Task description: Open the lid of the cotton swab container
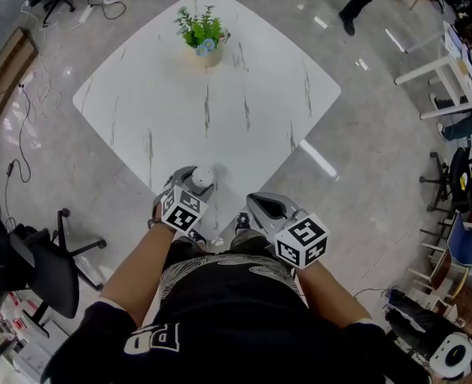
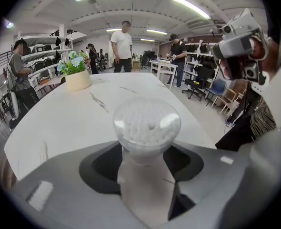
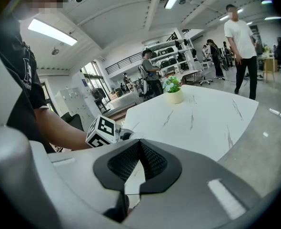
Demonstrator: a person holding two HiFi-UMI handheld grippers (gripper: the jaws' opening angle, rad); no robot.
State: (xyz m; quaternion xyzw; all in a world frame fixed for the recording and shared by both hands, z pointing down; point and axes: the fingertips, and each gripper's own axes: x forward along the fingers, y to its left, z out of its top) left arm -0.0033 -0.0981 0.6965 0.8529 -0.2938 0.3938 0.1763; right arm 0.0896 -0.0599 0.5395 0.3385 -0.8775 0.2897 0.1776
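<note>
A clear round cotton swab container (image 2: 146,128), packed with white swabs, stands upright between the jaws of my left gripper (image 2: 145,165). The jaws close on its body from both sides, and its lid is on. In the head view the cotton swab container (image 1: 203,178) is at the near corner of the white marble table (image 1: 244,94), at the tip of my left gripper (image 1: 193,187). My right gripper (image 1: 250,207) hovers just right of it near the table corner. In its own view the right gripper (image 3: 139,146) is shut with nothing between its pads.
A potted plant (image 1: 205,34) stands at the table's far corner. A black office chair (image 1: 40,266) is on the floor at the left. People stand and walk beyond the table (image 2: 123,42), near desks and shelving.
</note>
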